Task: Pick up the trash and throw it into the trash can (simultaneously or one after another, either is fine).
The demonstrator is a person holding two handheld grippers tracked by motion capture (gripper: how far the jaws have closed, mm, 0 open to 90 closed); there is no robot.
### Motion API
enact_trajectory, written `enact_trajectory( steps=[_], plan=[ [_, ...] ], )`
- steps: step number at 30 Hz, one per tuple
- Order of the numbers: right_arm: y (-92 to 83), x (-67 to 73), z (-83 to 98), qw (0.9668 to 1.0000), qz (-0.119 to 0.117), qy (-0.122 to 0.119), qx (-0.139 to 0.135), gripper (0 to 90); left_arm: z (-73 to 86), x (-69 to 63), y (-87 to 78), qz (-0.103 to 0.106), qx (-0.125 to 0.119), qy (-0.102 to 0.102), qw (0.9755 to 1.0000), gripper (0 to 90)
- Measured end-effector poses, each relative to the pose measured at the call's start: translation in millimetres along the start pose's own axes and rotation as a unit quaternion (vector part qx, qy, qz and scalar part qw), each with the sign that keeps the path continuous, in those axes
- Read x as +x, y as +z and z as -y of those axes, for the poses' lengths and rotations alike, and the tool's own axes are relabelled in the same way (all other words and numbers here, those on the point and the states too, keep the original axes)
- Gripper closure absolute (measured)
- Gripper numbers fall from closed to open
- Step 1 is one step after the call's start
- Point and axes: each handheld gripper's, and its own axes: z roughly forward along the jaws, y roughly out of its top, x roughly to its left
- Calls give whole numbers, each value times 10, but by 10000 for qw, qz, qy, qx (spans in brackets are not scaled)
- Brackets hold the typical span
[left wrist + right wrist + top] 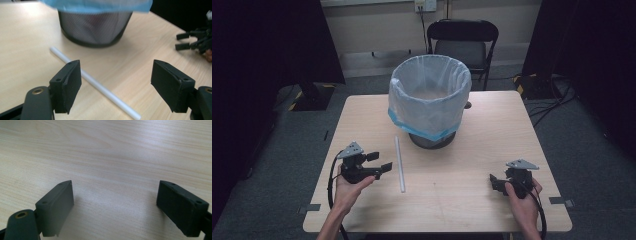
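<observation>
A thin white tube (399,163) lies on the wooden table (492,150), running from near the bin toward the front. My left gripper (380,161) stands open just left of the tube, its jaws pointing right at it. In the left gripper view the tube (95,83) crosses the table beyond the open gripper (116,85), apart from both fingers. My right gripper (493,181) rests at the front right, open, with bare wood between its jaws (115,207). A black mesh bin (430,100) with a clear and blue liner stands at the table's back middle.
A black folding chair (462,42) stands behind the table. Dark curtains flank both sides, and cables lie on the floor at the right (552,100). The right gripper (197,41) is seen far off in the left gripper view. The bin's mesh base (92,28) is close ahead.
</observation>
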Motion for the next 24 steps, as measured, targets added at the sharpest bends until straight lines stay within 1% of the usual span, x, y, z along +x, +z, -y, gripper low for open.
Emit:
enact_trajectory(
  steps=[1,2,3,4,6,7,9,10,11,12,13,15,17,19,21,24],
  plan=[
    [0,0,0,10000,-1,3,2,134,48,-9,62,25,123,3,9999,244],
    [0,0,0,10000,-1,2,2,134,48,-9,62,25,123,3,9999,244],
    [0,0,0,10000,0,0,-1,134,105,-19,139,14,252,19,9997,244],
    [0,0,0,10000,0,0,-1,134,105,-19,139,14,252,19,9997,244],
    [0,0,0,10000,1,0,0,134,147,-22,197,35,357,5,9994,244],
    [0,0,0,10000,0,3,1,134,167,-29,225,3,411,-10,9992,245],
    [0,0,0,10000,-1,2,1,134,226,-43,304,-12,590,62,9982,245],
    [0,0,0,10000,-1,2,1,134,226,-43,304,-12,590,62,9982,245],
    [0,0,0,10000,0,1,0,133,255,-44,352,-57,666,52,9978,245],
    [0,0,0,10000,0,1,0,133,255,-44,352,-57,666,52,9978,245],
    [0,0,0,10000,1,0,0,134,282,-39,408,-94,756,23,9971,246],
    [0,0,0,10000,1,0,0,134,288,-43,437,-103,789,-2,9968,246],
    [0,0,0,10000,1,0,0,134,299,-48,500,-190,864,58,9961,251],
    [0,1,0,10000,0,2,2,134,315,-39,546,-261,952,66,9951,254],
    [0,0,0,10000,0,-1,-1,134,327,-47,565,-364,1002,153,9942,261],
    [0,1,0,10000,0,3,2,134,345,-45,589,-397,1070,180,9933,274]
  ],
)
